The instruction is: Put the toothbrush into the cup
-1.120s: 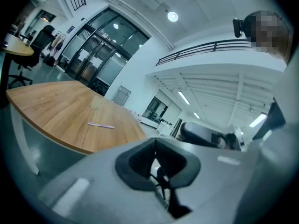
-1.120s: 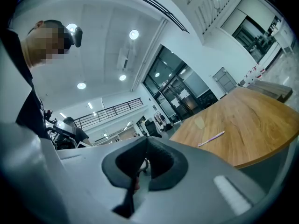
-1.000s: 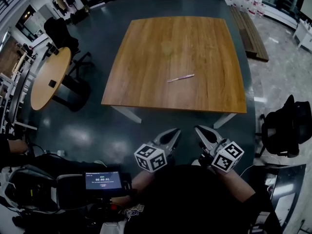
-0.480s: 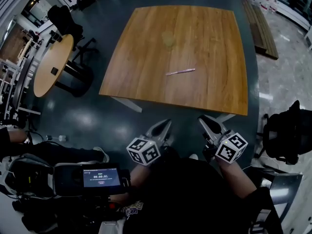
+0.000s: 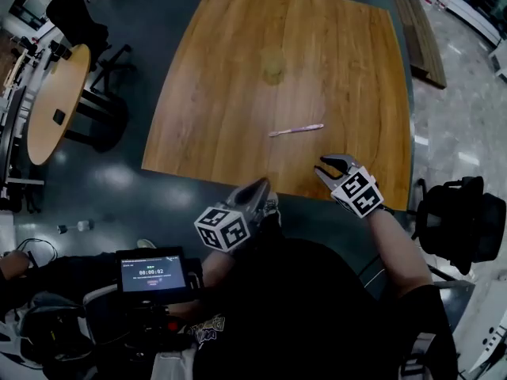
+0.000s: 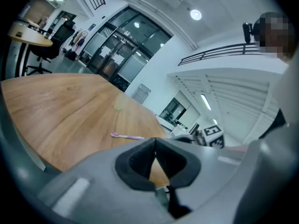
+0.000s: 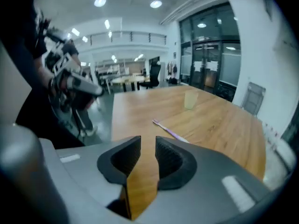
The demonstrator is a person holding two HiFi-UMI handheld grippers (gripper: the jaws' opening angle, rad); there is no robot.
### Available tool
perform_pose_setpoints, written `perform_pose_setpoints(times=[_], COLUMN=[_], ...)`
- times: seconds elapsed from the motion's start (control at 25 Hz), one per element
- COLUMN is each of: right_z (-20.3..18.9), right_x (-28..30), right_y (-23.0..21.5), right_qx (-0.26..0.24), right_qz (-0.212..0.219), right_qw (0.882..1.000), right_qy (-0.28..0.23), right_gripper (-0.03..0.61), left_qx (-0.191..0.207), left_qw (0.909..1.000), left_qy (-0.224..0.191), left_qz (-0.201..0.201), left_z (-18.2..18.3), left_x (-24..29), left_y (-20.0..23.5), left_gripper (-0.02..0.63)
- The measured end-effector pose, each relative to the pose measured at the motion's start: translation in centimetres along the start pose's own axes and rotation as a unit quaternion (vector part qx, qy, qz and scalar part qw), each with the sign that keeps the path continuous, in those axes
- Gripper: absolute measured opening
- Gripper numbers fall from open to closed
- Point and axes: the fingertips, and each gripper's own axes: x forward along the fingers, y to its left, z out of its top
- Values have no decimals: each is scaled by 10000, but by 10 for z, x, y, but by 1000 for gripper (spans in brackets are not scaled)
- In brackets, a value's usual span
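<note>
A pink-and-purple toothbrush (image 5: 295, 130) (image 6: 127, 136) (image 7: 170, 132) lies flat on the square wooden table (image 5: 222, 93), toward its near edge. A pale translucent cup (image 5: 273, 64) (image 6: 120, 103) (image 7: 190, 100) stands upright farther back, near the middle. My right gripper (image 5: 333, 165) (image 7: 148, 146) hovers over the table's near edge, just short of the toothbrush and to its right. Its jaws are opening with nothing between them. My left gripper (image 5: 257, 190) (image 6: 154, 141) is shut and empty, just off the table's near edge.
A round wooden table (image 5: 55, 101) with dark chairs stands on the left. A black chair (image 5: 459, 220) is on the right. A wooden bench (image 5: 420, 38) lies beyond the far right corner. A small screen device (image 5: 152, 274) sits near my body.
Both grippers moved forward toward the table. The right one came over the near edge, rolled, and its jaws parted. The left stayed shut.
</note>
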Motion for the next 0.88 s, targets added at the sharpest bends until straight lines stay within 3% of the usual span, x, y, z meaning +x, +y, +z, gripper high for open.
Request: perform_pose_setpoints(times=[0.08,0.16,0.28,0.52,0.76,0.88], right_z=[2,-1,-9,-29,-35,-36], right_x=[32,60,89,116,120,125], right_y=[-27,-50,-77,-86,-80,-78], right_qx=[-941,-1668,-2223,-2280,-2224,-2452], right_qz=[-60,67,381,1091,1623,1642], right_qw=[9925,9749,9479,9207,9103,9055], right_qy=[778,1476,2251,2973,3093,3050], right_gripper=[91,101,114,115,112,66], left_qx=[71,173,282,9,-254,-332], left_qw=[9998,9990,9974,9974,9981,9985], left_qy=[119,219,413,559,482,402], left_qz=[-171,-357,-518,-460,-272,-166], left_z=[23,40,54,56,58,58], left_x=[16,28,39,43,45,47], left_y=[15,28,47,77,81,84], left_gripper=[3,3,3,3,3,3])
